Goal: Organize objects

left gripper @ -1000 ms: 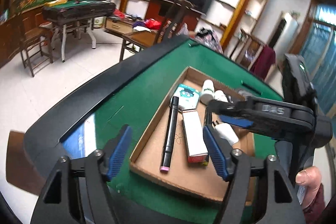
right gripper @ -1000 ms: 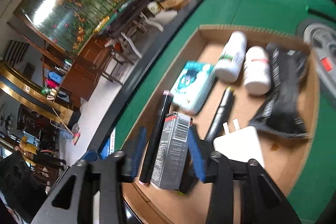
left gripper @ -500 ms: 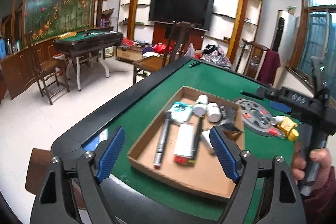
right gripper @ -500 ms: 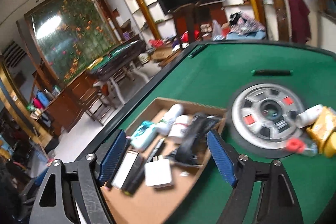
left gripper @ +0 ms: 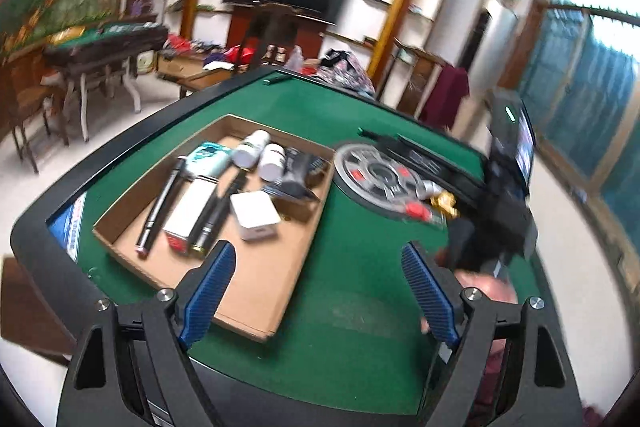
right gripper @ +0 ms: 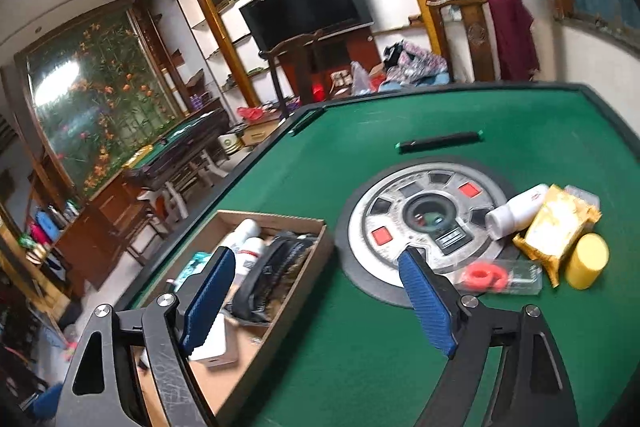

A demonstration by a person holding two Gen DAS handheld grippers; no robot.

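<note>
We're holding our left gripper (left gripper: 316, 291) wide apart and empty above the near edge of the green table (left gripper: 360, 327), and our right gripper (right gripper: 316, 291) is gaping just as wide, gripping nothing. The cardboard tray (left gripper: 256, 291) is sitting on the left, carrying a white charger (left gripper: 254, 215), two white bottles (left gripper: 260, 155) and a black pen (left gripper: 160, 211). Right of the tray, by the round grey dial (right gripper: 424, 223), a yellow packet (right gripper: 556, 227), a yellow cylinder (right gripper: 586, 261) and a white bottle (right gripper: 516, 211) are lying loose.
</note>
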